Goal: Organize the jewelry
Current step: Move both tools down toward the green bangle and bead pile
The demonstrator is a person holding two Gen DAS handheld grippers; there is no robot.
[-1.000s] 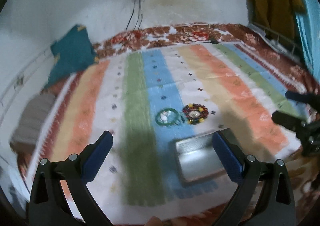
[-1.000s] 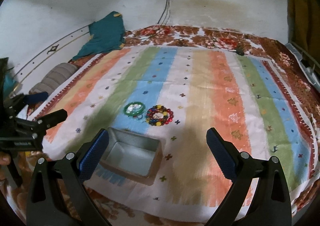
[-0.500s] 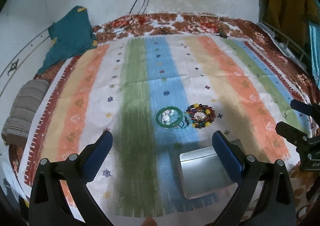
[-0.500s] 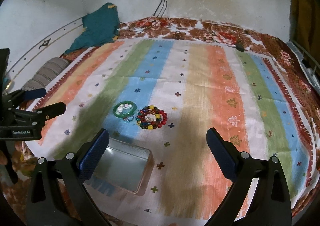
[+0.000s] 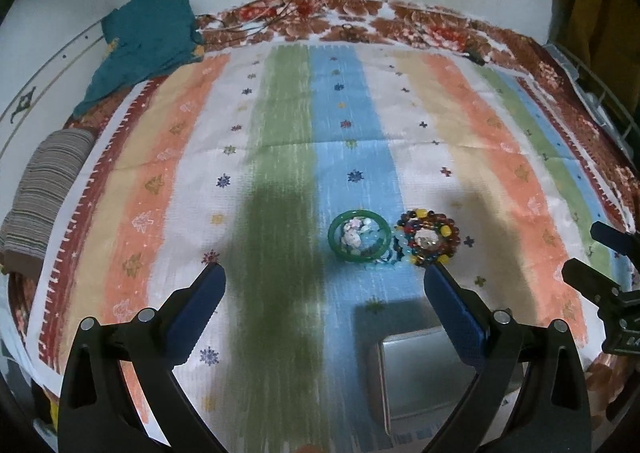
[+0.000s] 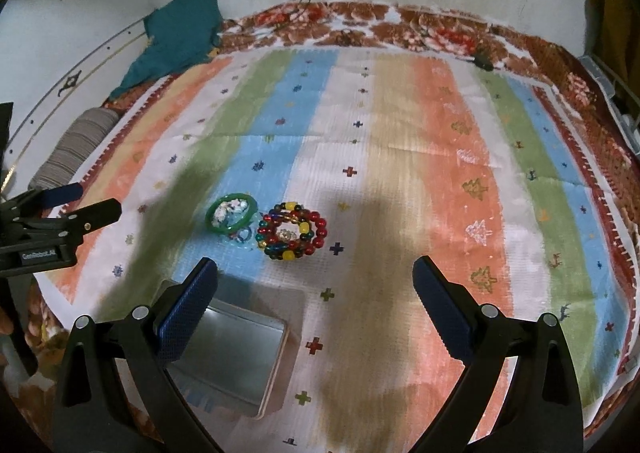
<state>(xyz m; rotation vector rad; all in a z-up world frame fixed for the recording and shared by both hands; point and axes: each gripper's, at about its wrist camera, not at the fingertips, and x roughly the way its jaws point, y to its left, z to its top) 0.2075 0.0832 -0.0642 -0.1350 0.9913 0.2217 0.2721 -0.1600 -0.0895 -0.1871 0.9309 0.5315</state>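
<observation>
1. Over the last second both cameras have closed in and tipped downward: the wall socket that showed at the top earlier is now cut off, and the jewelry sits larger and nearer the middle of each view. I judge this to be the approach, with nothing picked up yet.
2. The left hand-held gripper (image 5: 322, 285) is wide open and empty, its blue fingers (image 5: 196, 303) spread above the striped bedspread (image 5: 280, 133).
3. The right hand-held gripper (image 6: 314, 281) is likewise spread wide and holds nothing.
4. The green bangle (image 5: 359, 235) lies on the blue stripe with small pale pieces inside its ring; just to its right, touching or nearly so, is the coiled bead bracelet (image 5: 427, 237) in red, yellow and blue. A small blue ring (image 6: 241, 237) lies at the bangle's near edge.
5. The metal tin (image 6: 232, 349) stands open and looks empty, near the viewer and apart from the jewelry, partly behind the right gripper's left finger.
6. Since the tin is empty, the sorting has yet to start; the bangle is the closest piece for the left gripper.
7. Writing: the side of the left gripper, seen from the right camera, reads "GenRobot.AI" (image 6: 39, 255).
</observation>
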